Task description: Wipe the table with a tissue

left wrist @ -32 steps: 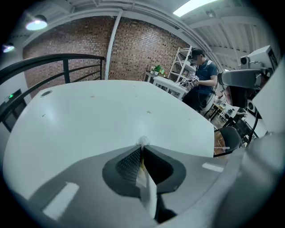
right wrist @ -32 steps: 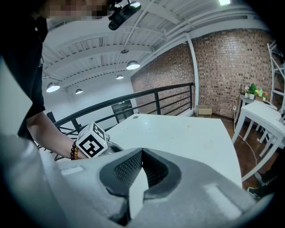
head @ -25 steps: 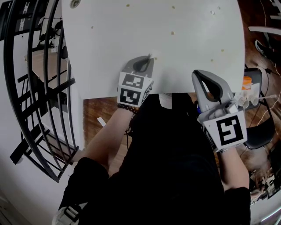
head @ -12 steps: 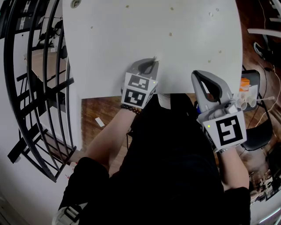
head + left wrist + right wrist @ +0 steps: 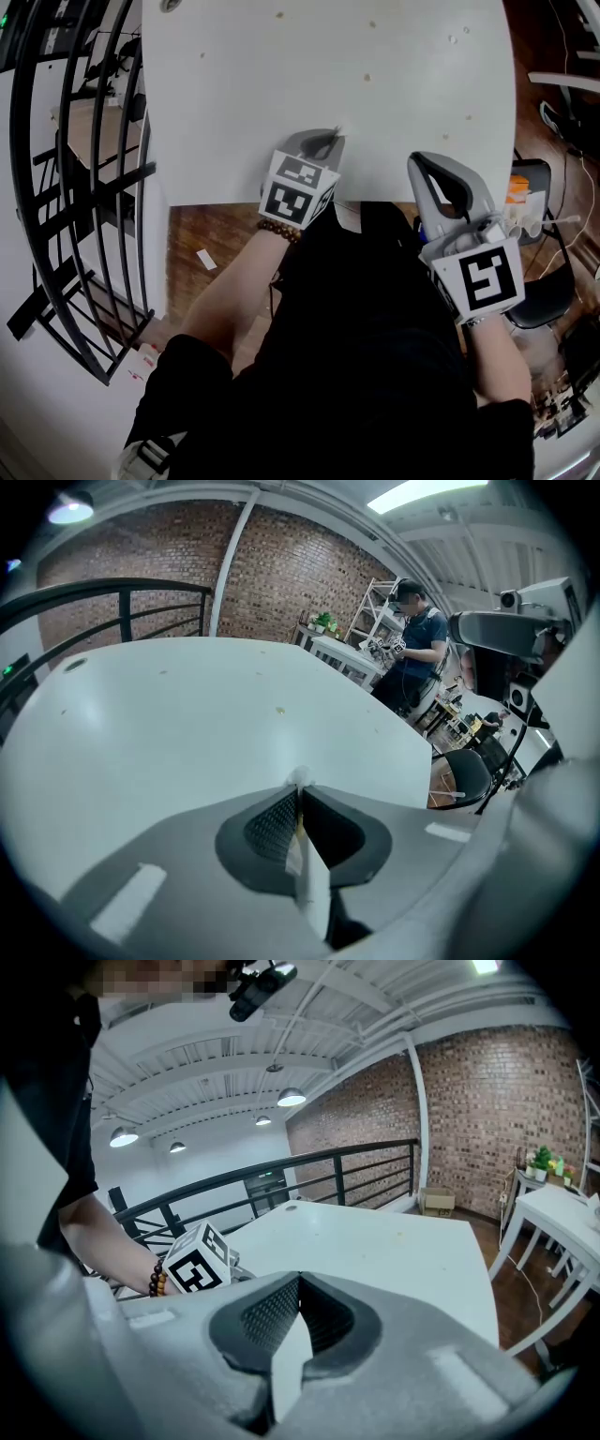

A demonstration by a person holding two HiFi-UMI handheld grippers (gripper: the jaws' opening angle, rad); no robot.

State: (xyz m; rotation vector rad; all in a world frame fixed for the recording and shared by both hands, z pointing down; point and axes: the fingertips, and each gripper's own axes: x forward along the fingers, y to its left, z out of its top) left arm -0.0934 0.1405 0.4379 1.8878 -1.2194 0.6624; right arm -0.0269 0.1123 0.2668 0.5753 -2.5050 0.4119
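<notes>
The white tabletop [image 5: 281, 94] fills the upper part of the head view, and most of it lies bare in front of the person. The left hand-held gripper [image 5: 330, 139] is low over the near edge of the tabletop, and its tips point across the surface. Its jaws are pressed together on a tissue [image 5: 300, 776], of which only a small white tuft shows at the tips, at or just above the surface. The right hand-held gripper [image 5: 418, 161] hangs beside the near edge, close to the person's body. Its jaws are also together, with nothing between them. A few small specks [image 5: 367, 77] lie on the tabletop, well apart from the tissue.

I judge that the wiping is at its start, or at the near end of a stroke, because the tissue is at the near edge. The next move calls for pressing the tuft flat on the surface and pushing it forward toward the specks. The grip must be firm, since so little tissue is showing.
</notes>
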